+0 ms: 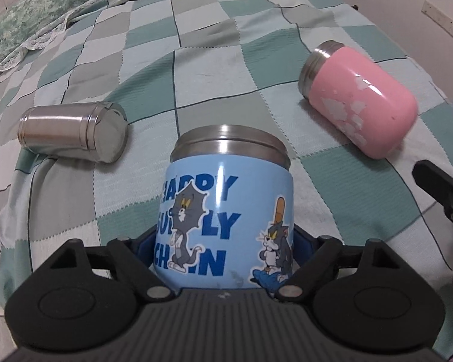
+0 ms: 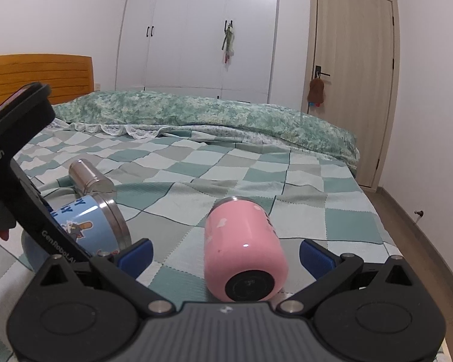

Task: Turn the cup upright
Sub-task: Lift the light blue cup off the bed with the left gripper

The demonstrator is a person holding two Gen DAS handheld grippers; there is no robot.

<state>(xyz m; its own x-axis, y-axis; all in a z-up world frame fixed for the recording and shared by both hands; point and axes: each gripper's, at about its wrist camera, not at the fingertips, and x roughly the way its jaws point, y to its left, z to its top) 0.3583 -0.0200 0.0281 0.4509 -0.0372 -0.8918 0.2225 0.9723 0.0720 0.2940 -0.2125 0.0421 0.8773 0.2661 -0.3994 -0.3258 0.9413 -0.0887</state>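
Blue cup (image 1: 226, 211) sits tilted in the left hand-held gripper (image 1: 226, 247), squeezed between its blue pads, steel rim pointing away and up off the bed (image 1: 211, 69). Its writing is partly hidden by cat stickers. Pink cup (image 2: 241, 253) lies on its side, bottom toward the wide-open, empty right hand-held gripper (image 2: 226, 256). Steel cup (image 1: 75, 134) lies sideways too.

Colours on the bed: three cups, checked blanket.
Blue cup (image 1: 226, 211): light blue, dark blue lettering, grey cartoon cats, steel rim. Pink cup (image 2: 241, 247): pink, white flecks, black base. Steel cup (image 1: 72, 131): bare silver. Blanket (image 1: 211, 54): teal, grey and pale mint checks. Quilt (image 2: 196, 111): mottled green. Gripper pads (image 2: 136, 255): blue.
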